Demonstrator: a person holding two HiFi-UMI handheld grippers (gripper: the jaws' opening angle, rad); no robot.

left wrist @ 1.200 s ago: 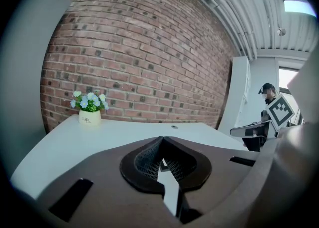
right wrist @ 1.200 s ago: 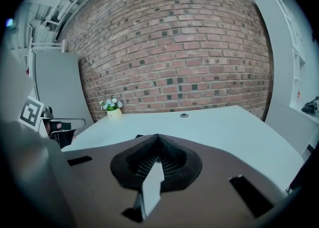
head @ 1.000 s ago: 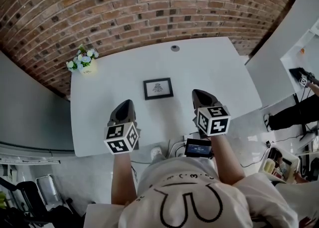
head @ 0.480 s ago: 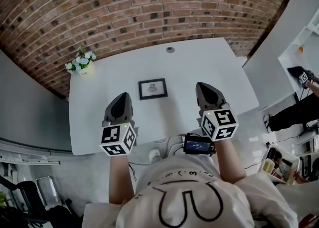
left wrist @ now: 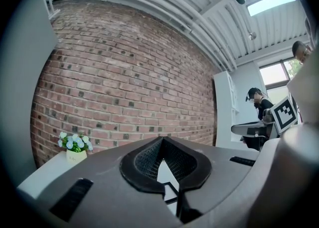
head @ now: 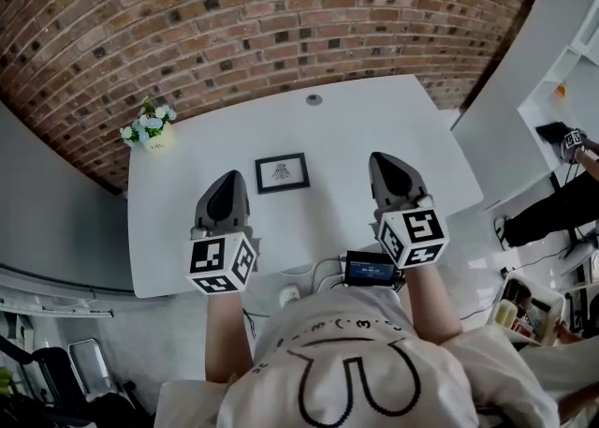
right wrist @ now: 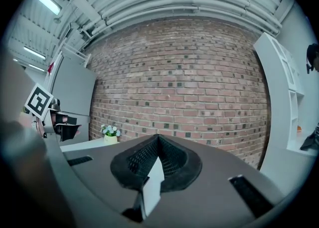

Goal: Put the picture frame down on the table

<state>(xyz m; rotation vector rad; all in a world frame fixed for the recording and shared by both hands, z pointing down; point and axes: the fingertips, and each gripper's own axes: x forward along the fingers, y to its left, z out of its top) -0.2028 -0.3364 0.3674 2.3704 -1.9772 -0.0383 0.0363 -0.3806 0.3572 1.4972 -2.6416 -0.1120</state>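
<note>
The picture frame (head: 283, 173) lies flat on the white surface (head: 393, 126), face up. It sits about midway between the left and right edges and slightly closer to the near edge than the far one. It has a dark border around a pale print, and nothing touches it.

The left hand-held gripper (head: 228, 180) hovers over the near part of the surface, to the left of the frame and a little nearer the person, clear of it. In the left gripper view its jaws are clenched, the dark ribbed pads (left wrist: 144, 159) meeting at the tip with nothing between them.

The right hand-held gripper (head: 387, 162) hovers to the right of the frame, about level with it and farther from it than the left one. Its jaws are likewise closed on themselves and empty, the pads (right wrist: 172, 159) meeting at the tip. Each gripper's marker cube sits past the near edge, above the person's forearms.

A small pot of white and blue flowers (head: 147, 126) stands at the far left corner of the surface. A small round fitting (head: 314, 99) is set in the surface close to the far edge, near its middle. A brick wall (head: 281, 14) runs behind the far edge. A small device with a lit screen (head: 372, 273) sits just off the near edge, at the person's waist.
</note>
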